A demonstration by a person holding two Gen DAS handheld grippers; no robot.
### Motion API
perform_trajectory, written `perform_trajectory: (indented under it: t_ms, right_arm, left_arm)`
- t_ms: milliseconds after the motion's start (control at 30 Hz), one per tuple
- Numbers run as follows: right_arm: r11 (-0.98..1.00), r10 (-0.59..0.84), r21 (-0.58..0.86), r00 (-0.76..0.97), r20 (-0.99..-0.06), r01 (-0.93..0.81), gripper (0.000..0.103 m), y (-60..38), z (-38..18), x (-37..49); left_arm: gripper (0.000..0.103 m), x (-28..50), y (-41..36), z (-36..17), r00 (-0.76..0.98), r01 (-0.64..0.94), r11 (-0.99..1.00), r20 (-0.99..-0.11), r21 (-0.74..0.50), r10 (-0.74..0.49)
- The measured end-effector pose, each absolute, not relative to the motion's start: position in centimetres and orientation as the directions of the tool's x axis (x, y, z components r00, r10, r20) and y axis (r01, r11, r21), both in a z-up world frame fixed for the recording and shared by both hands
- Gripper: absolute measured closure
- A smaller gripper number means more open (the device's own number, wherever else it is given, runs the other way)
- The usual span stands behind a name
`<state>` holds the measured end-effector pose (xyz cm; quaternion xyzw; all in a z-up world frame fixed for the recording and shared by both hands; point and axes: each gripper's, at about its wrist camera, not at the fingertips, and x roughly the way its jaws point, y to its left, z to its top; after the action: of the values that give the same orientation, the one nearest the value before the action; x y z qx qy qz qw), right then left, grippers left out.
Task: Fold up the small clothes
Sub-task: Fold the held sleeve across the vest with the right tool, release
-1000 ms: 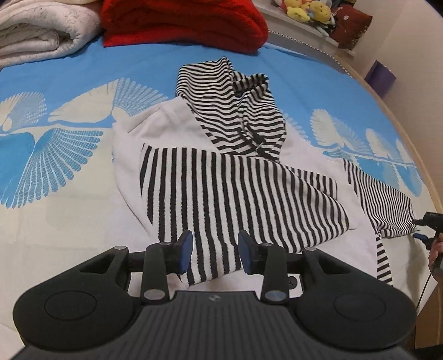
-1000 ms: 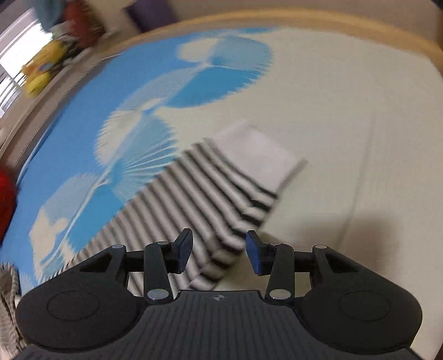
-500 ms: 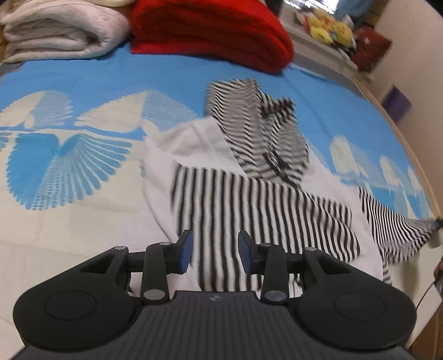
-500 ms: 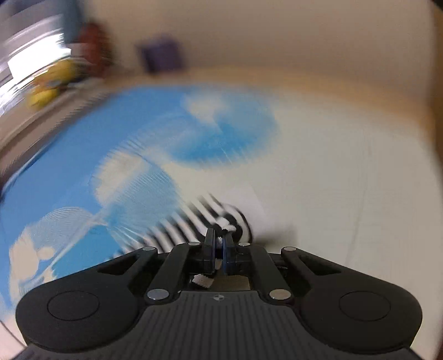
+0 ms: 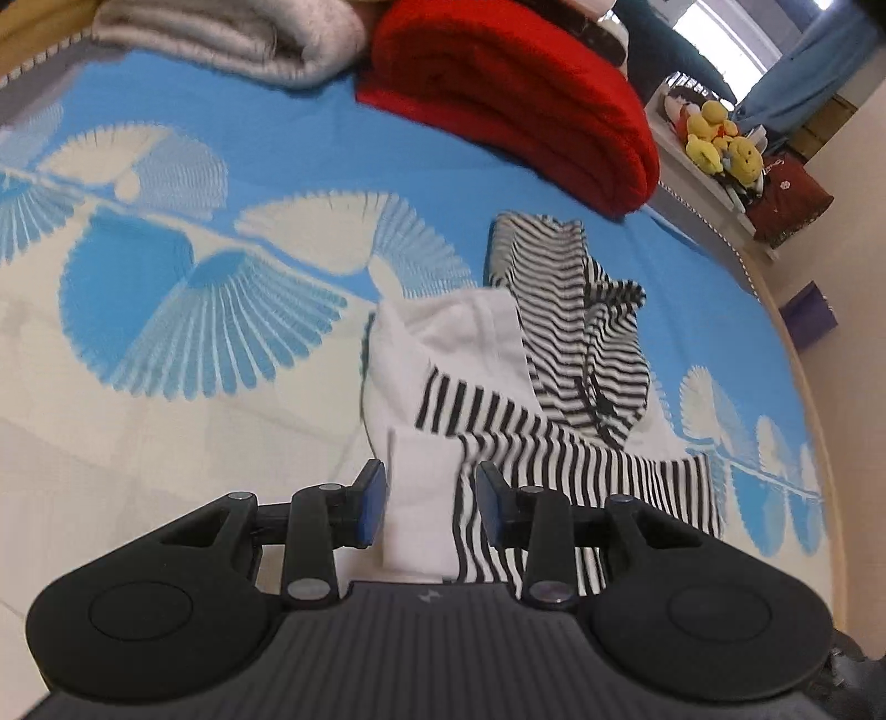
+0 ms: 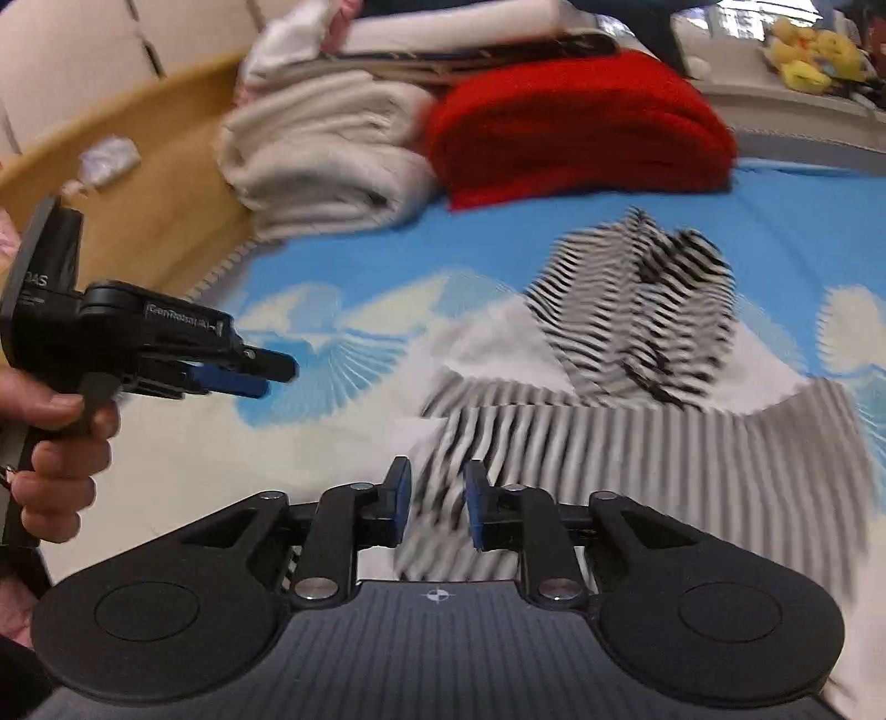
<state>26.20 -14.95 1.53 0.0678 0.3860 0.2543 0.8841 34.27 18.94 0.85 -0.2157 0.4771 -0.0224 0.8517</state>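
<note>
On a blue-patterned bed [image 5: 310,138], a striped hooded top [image 5: 554,399] lies half folded; the left gripper [image 5: 429,507] hovers part-open, empty, while the right gripper's [image 6: 432,501] jaws open, seemingly releasing a sleeve, which should be laid flat.

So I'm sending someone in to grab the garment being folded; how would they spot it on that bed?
Look at the bed with the blue and cream fan-print cover. In front of the folded red blanket and the grey-white one lies the black-and-white striped hoodie, spread flat in the middle. It is the only striped piece, with plain white panels.
</note>
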Motion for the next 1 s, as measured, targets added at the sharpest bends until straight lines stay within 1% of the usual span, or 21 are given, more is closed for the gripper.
perform_trajectory:
  t_ms: [33,67,133,200,233,300,367,533,600,633,700,900,1000]
  right_arm:
    - [0.885,0.462,0.301,0.583,-0.669,-0.355,0.072,-15.6,2.1,26.1]
    - [0.899,0.438,0.306,0.596,-0.674,-0.314,0.065,-16.3,2.5,26.1]
    - [0.901,0.426,0.367,0.625,-0.655,-0.231,0.061,-18.6,2.8,26.5]
    - [0.904,0.407,0.384,0.643,-0.649,-0.185,0.060,-20.8,1.8,26.8]
    - [0.916,0.378,0.369,0.652,-0.657,-0.159,0.060,-21.4,1.2,27.1]
    - [0.943,0.283,0.330,0.635,-0.718,-0.048,0.060,-23.2,-0.9,27.7]
    - [0.943,0.236,0.328,0.592,-0.771,0.051,0.060,-25.0,-2.6,28.9]
    - [0.884,0.268,0.414,0.490,-0.829,0.218,0.061,-28.5,-6.7,29.9]
    - [0.860,0.271,0.421,0.443,-0.855,0.287,0.061,-29.6,-8.2,29.7]
    - [0.851,0.264,0.415,0.420,-0.868,0.322,0.061,-30.0,-8.9,29.6]
    - [0.832,0.245,0.400,0.394,-0.886,0.384,0.061,-30.8,-9.8,29.5]
    - [0.818,0.227,0.387,0.380,-0.897,0.425,0.062,-31.5,-9.9,29.5]
    - [0.833,0.190,0.349,0.369,-0.910,0.430,0.062,-31.4,-9.5,29.3]
  left_arm:
    - [0.063,34.4,19.0,0.4,0.533,-0.172,0.900,-0.806,-0.400,-0.256]
    - [0.064,34.6,19.0,-0.2,0.522,-0.181,0.895,-0.811,-0.407,-0.263]
    - [0.064,34.9,18.8,-1.6,0.500,-0.207,0.888,-0.825,-0.411,-0.265]
    - [0.064,35.3,18.7,-3.1,0.474,-0.231,0.880,-0.838,-0.415,-0.271]
    - [0.064,35.5,18.6,-3.8,0.461,-0.240,0.878,-0.845,-0.413,-0.272]
    - [0.064,36.0,18.4,-5.3,0.440,-0.254,0.872,-0.853,-0.418,-0.281]
    - [0.064,36.6,18.0,-6.7,0.420,-0.269,0.866,-0.860,-0.422,-0.288]
    - [0.064,37.4,17.0,-9.5,0.363,-0.290,0.877,-0.892,-0.383,-0.269]
    - [0.065,37.4,16.4,-10.1,0.348,-0.277,0.895,-0.905,-0.350,-0.247]
    - [0.078,37.4,16.1,-10.1,0.348,-0.271,0.902,-0.908,-0.337,-0.235]
    - [0.099,37.2,15.8,-9.6,0.357,-0.251,0.918,-0.911,-0.306,-0.207]
    - [0.100,34.5,16.0,-3.8,0.474,-0.221,0.925,-0.863,-0.308,-0.174]
    - [0.100,33.7,16.0,-3.9,0.445,-0.239,0.929,-0.882,-0.282,-0.153]
